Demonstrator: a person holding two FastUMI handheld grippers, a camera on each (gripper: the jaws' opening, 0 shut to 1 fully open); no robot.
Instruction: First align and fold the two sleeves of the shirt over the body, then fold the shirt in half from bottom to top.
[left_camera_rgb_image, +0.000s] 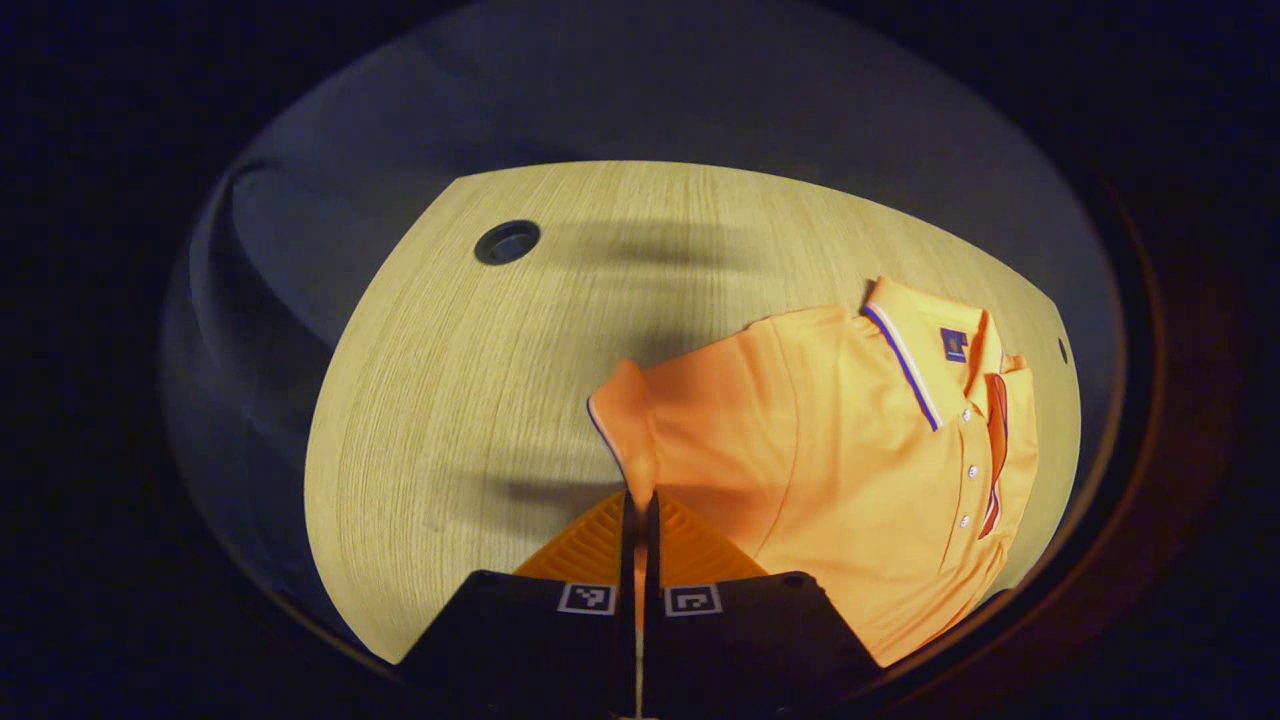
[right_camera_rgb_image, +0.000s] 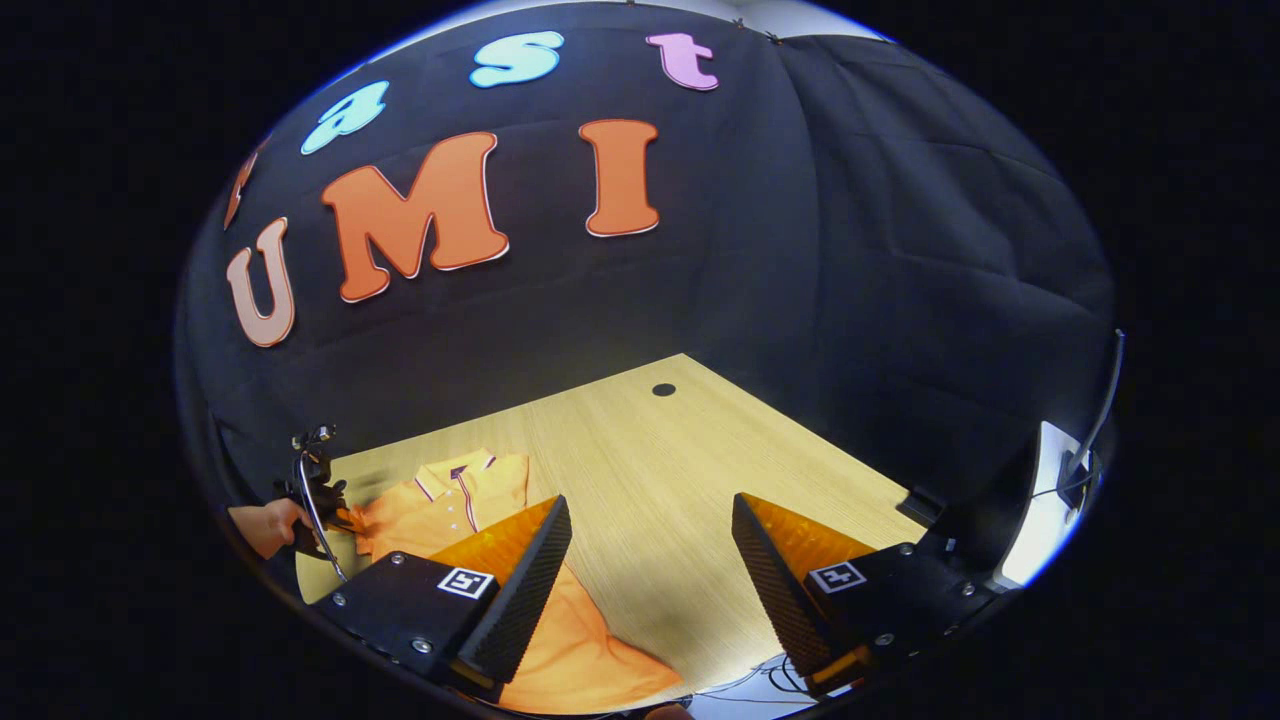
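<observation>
Orange short-sleeved polo shirt (left_camera_rgb_image: 850, 450) with a striped collar lies on the pale wood-grain bench (left_camera_rgb_image: 450, 400), collar toward the far right corner in the left gripper view. Left gripper (left_camera_rgb_image: 640, 505) pinches the cuff of one sleeve (left_camera_rgb_image: 625, 420), fingers pressed together on the fabric, sleeve lifted. Right gripper (right_camera_rgb_image: 650, 560) hangs with fingers spread wide above the bench, one finger over the shirt's lower part.

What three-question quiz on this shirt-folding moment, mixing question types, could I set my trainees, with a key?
1. True or false: the left hand-held gripper is shut on a sleeve of the orange shirt.
2. The right hand-held gripper is: A) open, holding nothing; B) shut on the collar; C) shut on the hem.
3. Fill in: the shirt lies on a wooden ____.

Key: 1 true; 2 A; 3 table.
</observation>
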